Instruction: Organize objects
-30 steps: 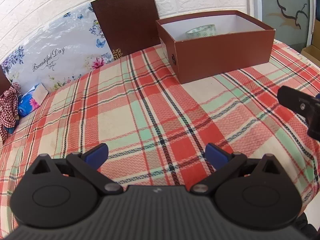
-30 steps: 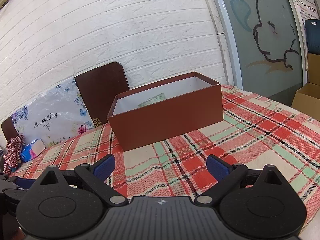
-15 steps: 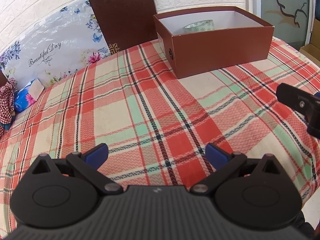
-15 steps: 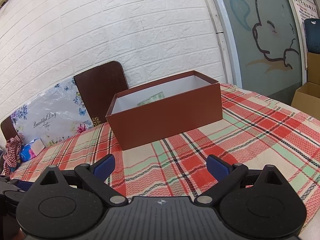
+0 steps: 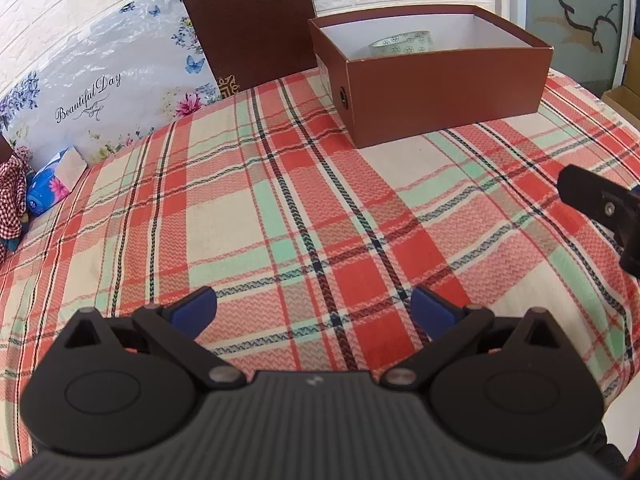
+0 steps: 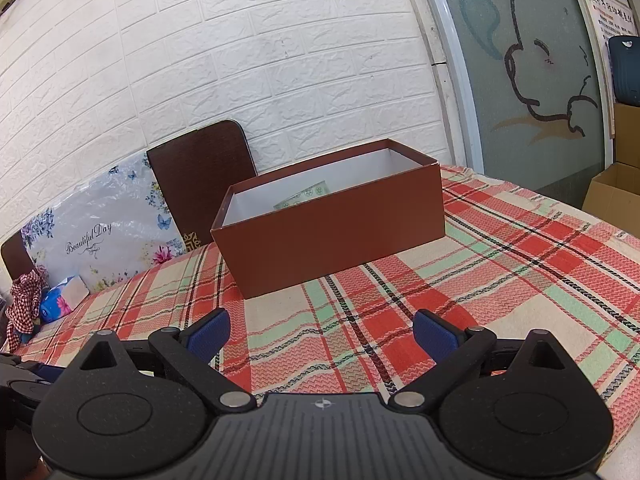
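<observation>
2 hand-held grippers are hovering over a table covered by a red, green and cream plaid woven cloth (image 5: 280, 208). Left gripper (image 5: 314, 306): its blue-padded fingers (image 5: 196, 308) are standing wide apart at the bottom of the left wrist view, gripping nothing, with only cloth showing between them. Right gripper (image 6: 320, 330): its blue-padded fingers (image 6: 434, 336) are likewise spread wide at the bottom of the right wrist view, holding nothing.

1 open rectangular brown cardboard box with a white interior (image 5: 444, 96) is sitting on the cloth in the upper right of the left wrist view and at the centre of the right wrist view (image 6: 340, 232). 1 roll of clear tape with a green flower print (image 5: 402, 43) is lying inside the box, near its far wall; in the right wrist view only its top edge (image 6: 304, 194) is showing above the near wall.

Part of the right gripper's black body (image 5: 604, 208) is entering the right edge of the left wrist view, well apart from the box.

Behind the table, 1 dark brown chair back (image 5: 248, 20) is standing against a white brick-pattern wall (image 6: 240, 60), in the upper centre of the left wrist view. 1 white floral-print bag lettered "Beautiful Day" (image 5: 104, 92) is leaning at upper left, beside the chair back. 1 blue tissue pack (image 5: 54, 182) and 1 red-and-white checked cloth (image 5: 12, 200) are lying at the left edge.
</observation>
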Tool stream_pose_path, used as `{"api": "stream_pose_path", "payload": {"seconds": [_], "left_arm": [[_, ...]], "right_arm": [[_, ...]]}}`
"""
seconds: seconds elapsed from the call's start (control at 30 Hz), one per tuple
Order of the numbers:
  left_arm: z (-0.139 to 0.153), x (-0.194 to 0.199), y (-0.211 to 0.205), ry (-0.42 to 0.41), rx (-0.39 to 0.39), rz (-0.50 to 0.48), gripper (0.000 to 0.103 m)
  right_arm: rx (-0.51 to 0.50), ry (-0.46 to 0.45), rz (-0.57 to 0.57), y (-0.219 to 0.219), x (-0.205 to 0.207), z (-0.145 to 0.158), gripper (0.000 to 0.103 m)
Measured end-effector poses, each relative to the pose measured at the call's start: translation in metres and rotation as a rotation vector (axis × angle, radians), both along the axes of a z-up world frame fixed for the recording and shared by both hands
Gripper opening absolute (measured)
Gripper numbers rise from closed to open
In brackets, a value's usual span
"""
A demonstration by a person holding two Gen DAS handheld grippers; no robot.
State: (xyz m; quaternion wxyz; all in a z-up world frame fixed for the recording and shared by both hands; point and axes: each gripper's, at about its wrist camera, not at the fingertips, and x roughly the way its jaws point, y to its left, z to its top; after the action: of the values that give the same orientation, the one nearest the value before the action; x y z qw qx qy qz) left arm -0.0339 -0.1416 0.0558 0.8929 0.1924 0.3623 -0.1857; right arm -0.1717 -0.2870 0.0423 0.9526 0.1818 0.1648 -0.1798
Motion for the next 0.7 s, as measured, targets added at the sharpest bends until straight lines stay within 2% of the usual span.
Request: {"api": "stream_pose_path", "payload": {"seconds": [0.7], "left_arm": [[-0.0033,0.0046,0.0016,0.049,-0.026,0.007,0.103]], "right_arm": [[0.000,0.003,0.000,0.0005,0.0005,-0.0016,0.098]]}}
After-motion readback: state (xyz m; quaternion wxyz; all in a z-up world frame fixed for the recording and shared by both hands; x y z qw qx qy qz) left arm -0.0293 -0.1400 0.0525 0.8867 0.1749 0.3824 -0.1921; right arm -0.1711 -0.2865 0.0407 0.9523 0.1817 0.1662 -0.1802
